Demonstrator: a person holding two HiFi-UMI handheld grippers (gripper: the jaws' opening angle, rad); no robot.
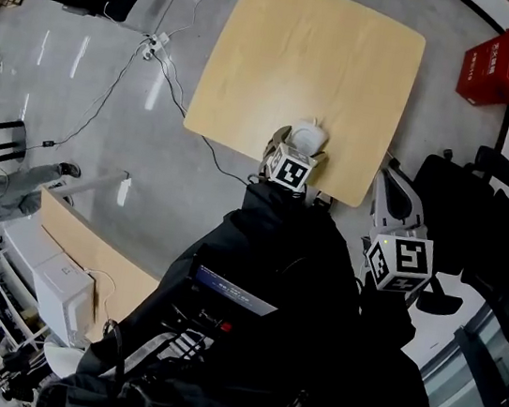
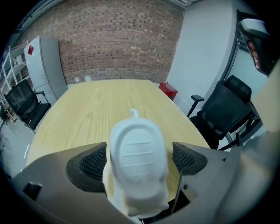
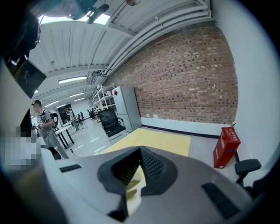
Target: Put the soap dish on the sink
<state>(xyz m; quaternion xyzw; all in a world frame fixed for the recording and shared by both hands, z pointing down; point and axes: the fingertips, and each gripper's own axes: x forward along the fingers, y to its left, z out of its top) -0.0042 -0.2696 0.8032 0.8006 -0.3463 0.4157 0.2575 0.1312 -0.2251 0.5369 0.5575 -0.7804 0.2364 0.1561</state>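
Note:
A white soap dish with a ribbed oval top is held over the near edge of the light wooden table. My left gripper is shut on the soap dish, a dark meshed pad at each side. My right gripper hangs off the table's right side, shut with nothing in it; its pads meet in a V. No sink shows in any view.
Black office chairs stand right of the table. A red box sits on the floor by the wall. Cables run across the floor at left. A person stands by a second desk.

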